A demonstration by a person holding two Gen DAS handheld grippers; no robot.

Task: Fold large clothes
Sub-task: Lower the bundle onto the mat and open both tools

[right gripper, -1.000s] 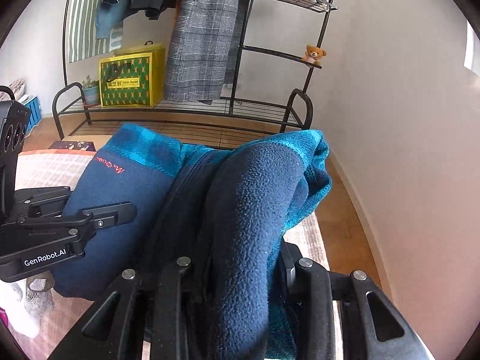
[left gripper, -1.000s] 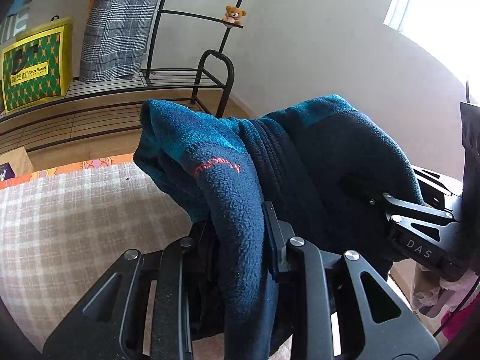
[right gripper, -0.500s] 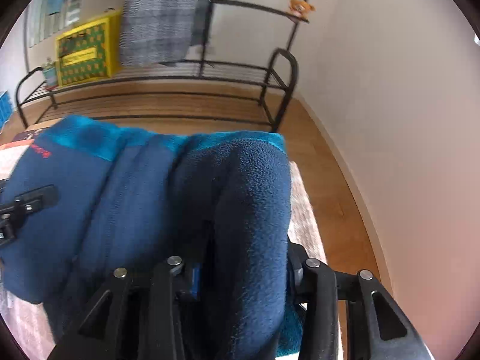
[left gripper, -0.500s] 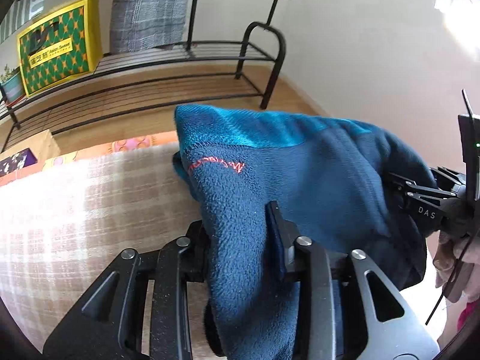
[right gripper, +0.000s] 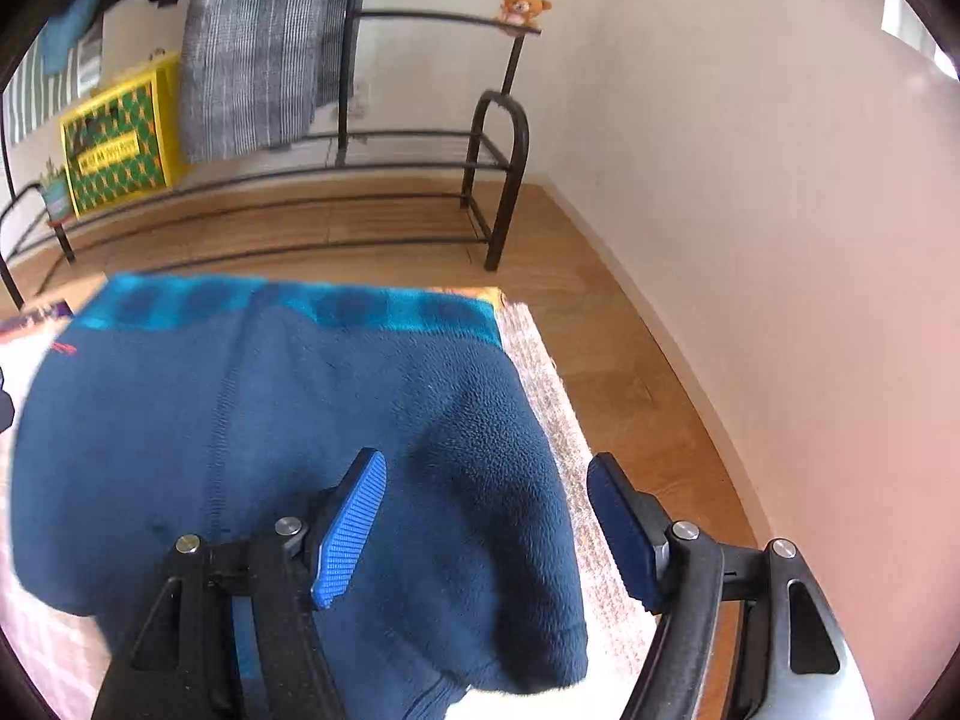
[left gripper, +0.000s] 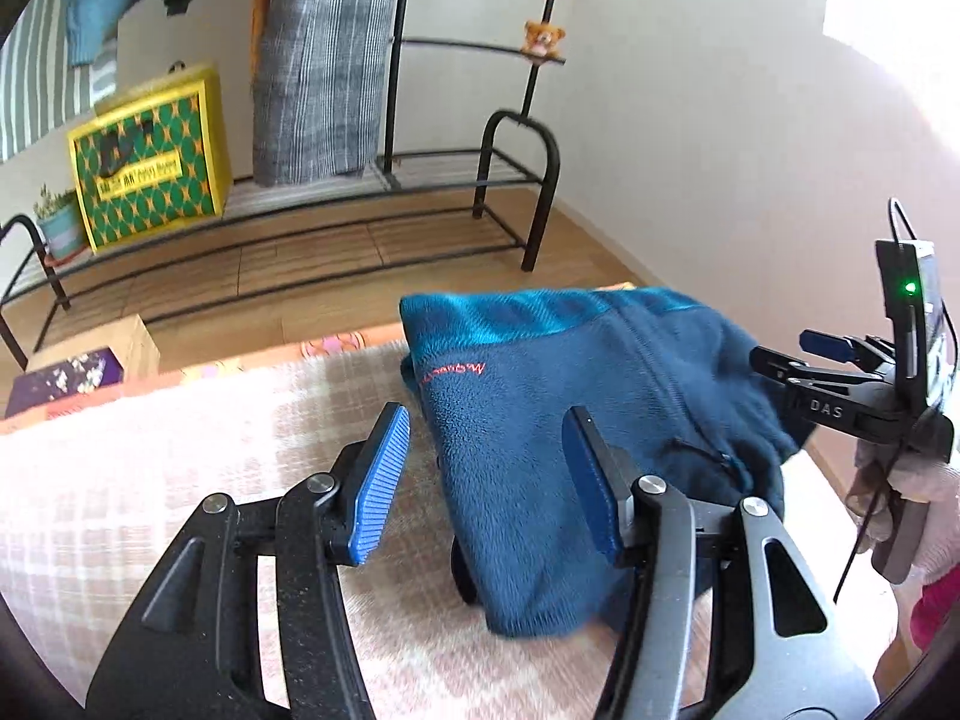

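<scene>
A folded navy fleece jacket point(left gripper: 576, 396) with a teal band and red lettering lies on the plaid-covered surface point(left gripper: 180, 480) near its far right corner. My left gripper point(left gripper: 486, 450) is open, its blue pads on either side of the jacket's near left edge, holding nothing. In the right wrist view the jacket point(right gripper: 270, 420) fills the left and middle. My right gripper point(right gripper: 486, 498) is open, the jacket's near right fold lying between its pads. The right gripper also shows in the left wrist view point(left gripper: 840, 396) at the jacket's right side.
A black metal clothes rack point(left gripper: 516, 180) with a hanging grey plaid coat point(left gripper: 318, 60) stands behind on the wooden floor point(right gripper: 600, 312). A yellow-green bag point(left gripper: 150, 150) and a small plant sit on its shelf. The wall point(right gripper: 750, 180) runs close on the right.
Both grippers held the jacket lifted, then lowered it onto the surface. Both have opened and let it go; the jacket now lies flat and folded.
</scene>
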